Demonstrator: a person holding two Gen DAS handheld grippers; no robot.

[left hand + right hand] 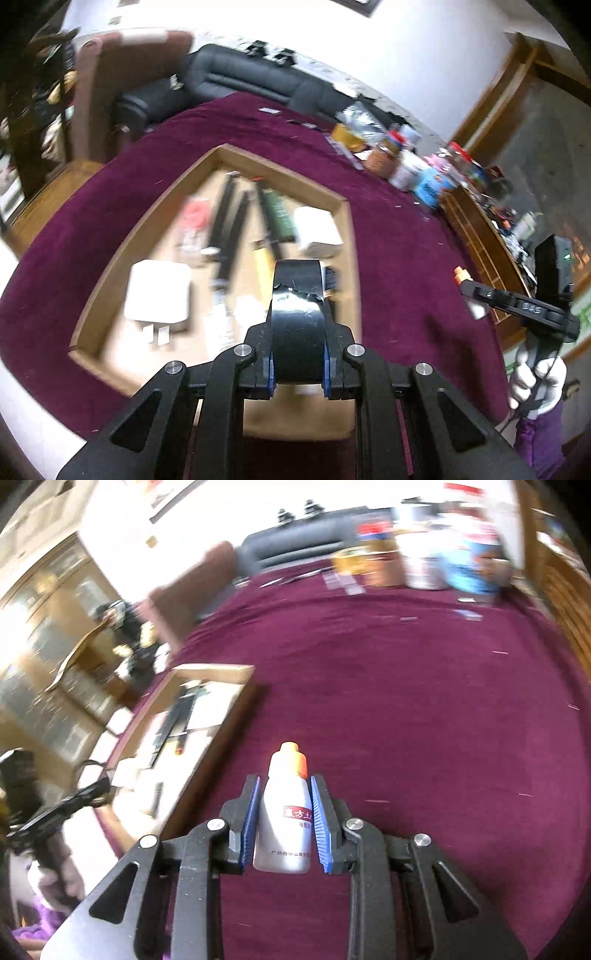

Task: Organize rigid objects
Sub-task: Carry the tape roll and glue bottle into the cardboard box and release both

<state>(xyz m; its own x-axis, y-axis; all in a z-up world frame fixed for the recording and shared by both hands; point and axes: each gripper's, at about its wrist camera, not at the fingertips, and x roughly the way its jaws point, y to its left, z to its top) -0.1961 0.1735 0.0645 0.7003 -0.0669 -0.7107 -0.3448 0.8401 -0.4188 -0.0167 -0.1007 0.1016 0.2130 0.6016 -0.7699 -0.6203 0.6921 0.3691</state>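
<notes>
My left gripper [297,325] is shut on a black tape roll [297,321] and holds it above the near right part of a shallow cardboard box [347,236]. The box holds white boxes [159,291], black rods [231,221] and other small items. My right gripper [283,805] is shut on a small white bottle with an orange cap [284,819], held above the maroon tablecloth [406,701], to the right of the box [221,746]. The right gripper also shows in the left wrist view [466,281] with the bottle's orange cap at its tip.
Jars, cans and packets [406,162] crowd the far right of the table, and show in the right wrist view [424,561]. A black sofa [251,81] stands behind the table. A wooden shelf [476,236] runs along the right edge.
</notes>
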